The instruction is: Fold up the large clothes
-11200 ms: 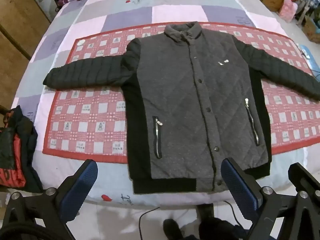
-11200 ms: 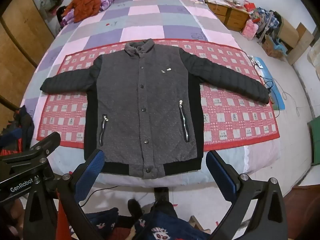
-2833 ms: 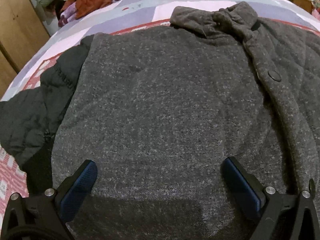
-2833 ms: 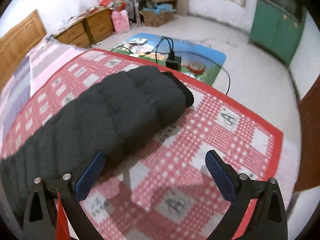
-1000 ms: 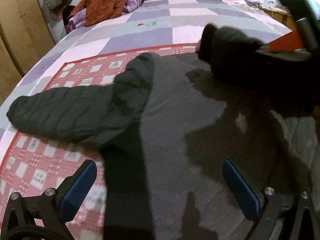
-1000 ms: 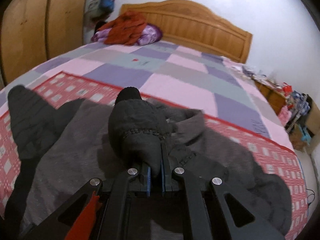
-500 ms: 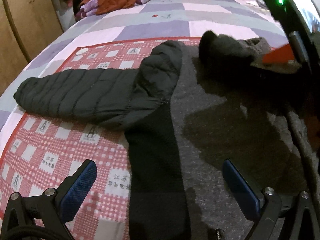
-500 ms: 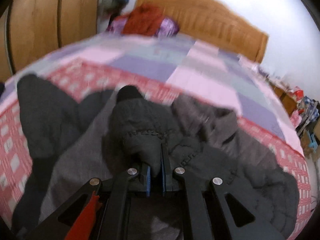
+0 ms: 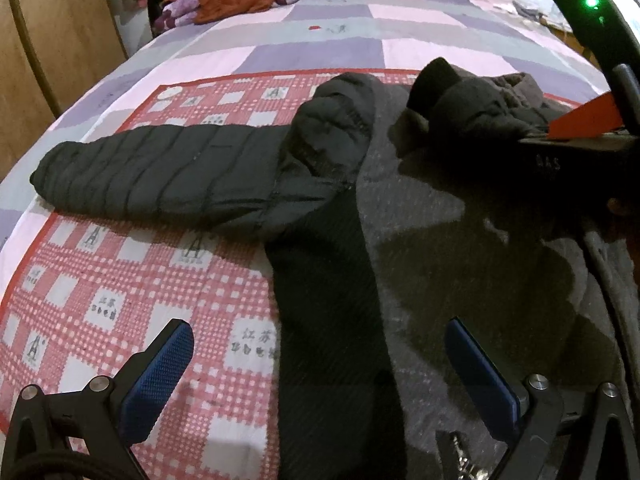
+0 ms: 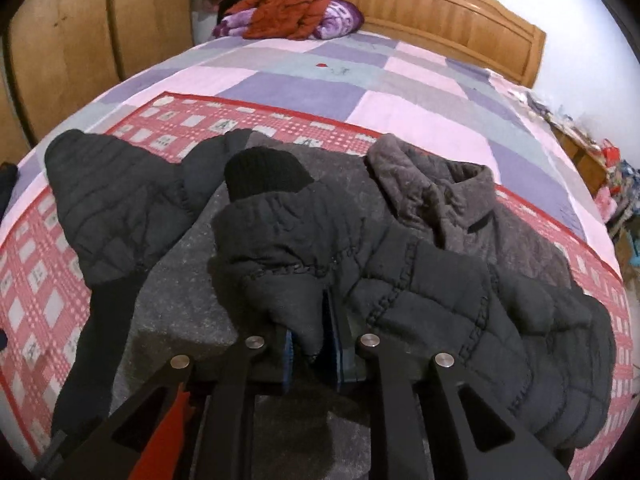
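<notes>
Your bed with the pink, purple and grey patchwork quilt carries a red-and-white checked blanket, and the grey quilted jacket with black puffer sleeves lies flat on that blanket, collar toward the wooden headboard. One black sleeve stretches out sideways over the checks; the other black sleeve with the knit cuff is folded across the jacket's chest. Your right gripper has a fold of that sleeve between its blue pads — jaws are opening, fabric not dropped yet. Your left gripper hangs above the jacket's black side panel — jaws spread wide, nothing between them.
</notes>
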Demonstrator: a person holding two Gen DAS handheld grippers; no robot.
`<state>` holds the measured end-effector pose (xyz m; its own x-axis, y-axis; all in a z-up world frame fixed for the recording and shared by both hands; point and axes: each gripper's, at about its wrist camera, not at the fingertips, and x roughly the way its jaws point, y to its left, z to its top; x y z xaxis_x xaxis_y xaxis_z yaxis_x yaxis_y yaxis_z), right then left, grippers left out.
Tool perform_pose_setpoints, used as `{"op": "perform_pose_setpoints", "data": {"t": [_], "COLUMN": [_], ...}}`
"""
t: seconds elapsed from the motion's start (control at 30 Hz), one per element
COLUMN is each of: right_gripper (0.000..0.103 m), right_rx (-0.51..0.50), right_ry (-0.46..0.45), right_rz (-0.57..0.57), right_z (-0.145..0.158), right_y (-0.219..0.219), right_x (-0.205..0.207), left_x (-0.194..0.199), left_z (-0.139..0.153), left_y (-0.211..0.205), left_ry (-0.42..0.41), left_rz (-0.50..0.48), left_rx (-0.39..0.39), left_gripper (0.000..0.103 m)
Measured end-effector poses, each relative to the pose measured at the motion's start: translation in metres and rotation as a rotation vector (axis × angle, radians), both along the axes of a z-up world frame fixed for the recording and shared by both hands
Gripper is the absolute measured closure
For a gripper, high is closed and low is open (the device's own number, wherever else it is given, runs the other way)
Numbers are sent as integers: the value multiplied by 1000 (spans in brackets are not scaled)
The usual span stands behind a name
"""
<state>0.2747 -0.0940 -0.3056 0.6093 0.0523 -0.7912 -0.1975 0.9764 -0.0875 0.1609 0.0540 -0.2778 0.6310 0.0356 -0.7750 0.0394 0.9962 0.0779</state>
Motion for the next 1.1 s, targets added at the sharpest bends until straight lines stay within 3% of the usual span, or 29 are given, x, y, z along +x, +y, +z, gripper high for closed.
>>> {"op": "perform_pose_setpoints", "data": {"t": [0.03, 0.1, 0.13, 0.17, 0.3, 0.4, 0.5, 0.53, 0.6, 0.67, 0.77, 0.8, 1.0, 1.1], "right_gripper": [82, 61, 27, 0, 0, 0, 0, 0, 1, 1, 1, 1, 1, 1], "right_rx": [-16, -52, -55, -48, -51, -43, -55, -53, 93, 179, 191, 184, 146, 41], "right_ry": [-9, -1, 13, 27, -83, -129, -55, 14, 170, 190, 127, 113, -51, -163], "right_rz": [11, 36, 67, 106, 100, 45, 29, 0, 6, 98, 236, 233, 90, -39], "right_z": [0, -4, -7, -10, 9, 21, 11, 0, -19, -18, -5, -3, 38, 59], "right_y": [2, 7, 10, 15, 19, 18, 25, 26, 27, 44, 64, 63, -4, -60], "right_x": [-4, -10, -14, -22, -43, -34, -5, 9, 24, 19, -2, -4, -38, -57], "left_x": [-1, -2, -3, -3, -6, -8, -9, -10, -10, -10, -7, -5, 16, 37], "left_z": [0, 1, 1, 1, -1, -1, 2, 2, 2, 3, 2, 2, 13, 27], "left_y": [1, 5, 7, 10, 18, 21, 24, 24, 26, 26, 24, 23, 2, -21], "left_ry": [0, -3, -3, -3, 1, 4, 0, -1, 0, -4, -1, 0, -33, -75], "left_rz": [-2, -4, -3, -2, -3, -6, -9, -10, -17, -24, -26, -26, -53, -76], "left_rx": [0, -1, -1, -3, -6, -4, -4, -3, 2, 10, 17, 14, 3, -20], "left_gripper": [0, 0, 0, 0, 0, 0, 0, 0, 0, 0, 0, 0, 0, 0]}}
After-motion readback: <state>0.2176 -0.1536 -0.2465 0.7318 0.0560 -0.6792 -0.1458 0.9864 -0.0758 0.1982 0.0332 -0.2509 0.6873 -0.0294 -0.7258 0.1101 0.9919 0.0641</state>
